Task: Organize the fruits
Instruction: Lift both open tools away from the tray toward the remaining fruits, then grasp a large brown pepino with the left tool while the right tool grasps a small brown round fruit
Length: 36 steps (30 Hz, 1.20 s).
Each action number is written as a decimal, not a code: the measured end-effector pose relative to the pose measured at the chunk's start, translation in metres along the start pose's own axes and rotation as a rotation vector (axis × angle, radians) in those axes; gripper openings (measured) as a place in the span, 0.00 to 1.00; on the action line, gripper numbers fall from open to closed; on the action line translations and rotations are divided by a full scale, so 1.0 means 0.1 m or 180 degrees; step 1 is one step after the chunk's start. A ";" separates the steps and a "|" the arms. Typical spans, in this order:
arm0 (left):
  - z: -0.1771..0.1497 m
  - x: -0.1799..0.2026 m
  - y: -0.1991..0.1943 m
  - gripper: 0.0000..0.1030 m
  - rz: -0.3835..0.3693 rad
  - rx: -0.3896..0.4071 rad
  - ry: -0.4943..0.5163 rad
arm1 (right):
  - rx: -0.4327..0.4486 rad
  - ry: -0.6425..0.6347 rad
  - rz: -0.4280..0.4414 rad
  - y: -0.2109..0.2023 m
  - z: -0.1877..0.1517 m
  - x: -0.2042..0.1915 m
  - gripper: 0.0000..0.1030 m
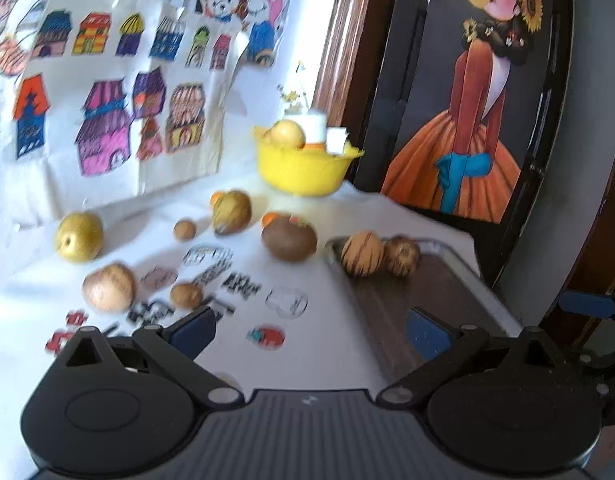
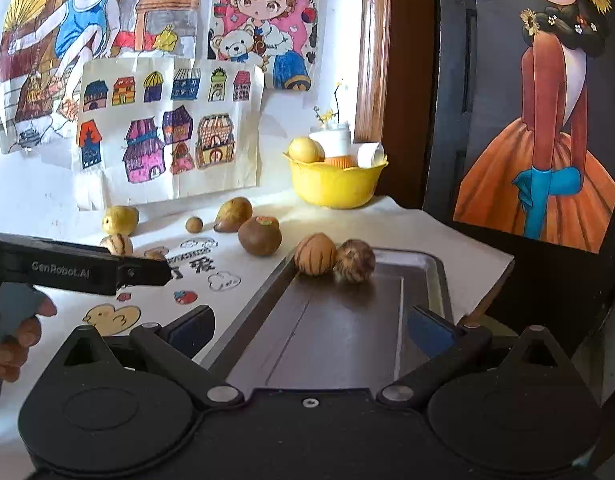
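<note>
A: Left wrist view first. What do you have?

B: My left tool [image 1: 309, 334] is released, fingers spread wide, nothing between them. It hangs over the white counter [image 1: 331, 344] by the tray's near left edge. Metal tray [image 1: 459, 300] sits to the right, with a striped fruit [image 1: 362, 254] and a rough brown fruit [image 1: 402, 256] touching at its far end.

A: Loose fruit?

B: On the counter: yellow apple [image 1: 78, 236] far left, pale round fruit [image 1: 109, 287] nearer, two small brown ones [image 1: 184, 230] [image 1: 186, 295], a pear-like fruit [image 1: 231, 212], a big brown fruit [image 1: 289, 238] just left of the tray. Yellow bowl [image 1: 303, 168] at the back holds one yellow fruit plus white containers. View's a bit blurred.

A: Right wrist view?

B: My right tool [image 2: 311, 332] is also released and empty, over the tray's [image 2: 347, 332] near half. The same two fruits [image 2: 315, 254] [image 2: 354, 261] touch at the far end. A hand [image 2: 17, 336] grips the other tool's handle at left. Bowl [image 2: 333, 184] at the back.
</note>
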<state>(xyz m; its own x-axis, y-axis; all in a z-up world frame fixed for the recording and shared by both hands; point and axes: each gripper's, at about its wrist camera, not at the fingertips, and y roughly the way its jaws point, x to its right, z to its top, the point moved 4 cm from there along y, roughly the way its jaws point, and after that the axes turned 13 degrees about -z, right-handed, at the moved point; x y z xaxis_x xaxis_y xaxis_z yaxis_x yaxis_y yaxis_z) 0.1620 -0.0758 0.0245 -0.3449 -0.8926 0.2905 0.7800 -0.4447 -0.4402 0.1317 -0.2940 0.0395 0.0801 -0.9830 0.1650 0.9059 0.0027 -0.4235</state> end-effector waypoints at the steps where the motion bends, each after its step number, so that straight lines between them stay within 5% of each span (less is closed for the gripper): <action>1: -0.04 -0.02 -0.02 1.00 0.0015 -0.0040 -0.0008 | -0.0022 -0.0006 -0.0001 -0.01 -0.02 -0.04 0.99; 27: -0.48 -1.01 -0.73 1.00 0.0594 -0.0170 -0.0626 | -0.0651 -0.0336 0.0544 -0.07 -0.43 -1.00 0.99; 36: -0.43 -1.30 -0.72 1.00 0.0703 -0.0232 -0.0579 | -0.0657 -0.0850 0.0734 0.14 -0.25 -1.37 0.99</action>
<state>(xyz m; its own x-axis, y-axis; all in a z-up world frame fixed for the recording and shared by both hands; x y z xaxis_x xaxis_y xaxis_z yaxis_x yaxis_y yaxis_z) 0.1278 0.0689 -0.0177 -0.0665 -0.9432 0.3256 0.7839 -0.2513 -0.5678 0.1226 -0.1637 -0.0113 0.4011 -0.8787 0.2587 0.7512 0.1539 -0.6419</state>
